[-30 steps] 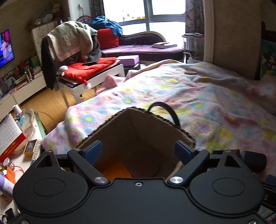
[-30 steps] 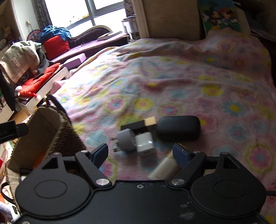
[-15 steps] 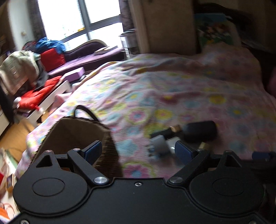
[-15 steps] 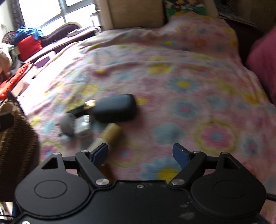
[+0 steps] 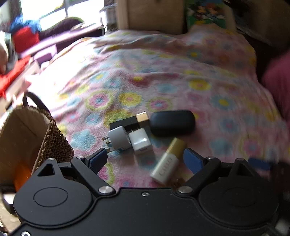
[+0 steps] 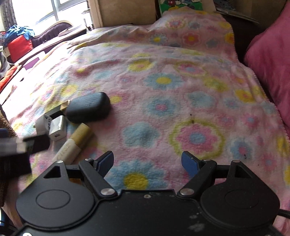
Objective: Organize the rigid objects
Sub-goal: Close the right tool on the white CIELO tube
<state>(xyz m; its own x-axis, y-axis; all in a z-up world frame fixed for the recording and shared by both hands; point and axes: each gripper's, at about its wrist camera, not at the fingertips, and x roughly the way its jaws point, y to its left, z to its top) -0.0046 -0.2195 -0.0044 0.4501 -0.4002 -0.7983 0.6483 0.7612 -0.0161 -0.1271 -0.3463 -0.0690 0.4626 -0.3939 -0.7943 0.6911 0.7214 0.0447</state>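
Note:
A small heap of objects lies on the flowered blanket (image 5: 181, 76): a black oval case (image 5: 172, 125), a white cube charger (image 5: 140, 141), a grey round plug adapter (image 5: 118, 138), a black box with a gold end (image 5: 129, 121) and a white-and-gold tube (image 5: 167, 160). My left gripper (image 5: 145, 160) is open and empty, just short of the heap, with the tube between its fingers. A woven basket (image 5: 23, 138) stands at the left with something orange inside. My right gripper (image 6: 147, 162) is open and empty over bare blanket, right of the heap (image 6: 87, 109).
A pink cushion (image 6: 270, 59) lies at the right edge of the bed. A wooden headboard (image 6: 126, 12) and a green picture box stand behind. A sofa with red and blue cushions (image 6: 18, 43) is far left by the window.
My left gripper swung right from over the basket to the heap of objects. My right gripper moved right, away from the heap, over bare blanket.

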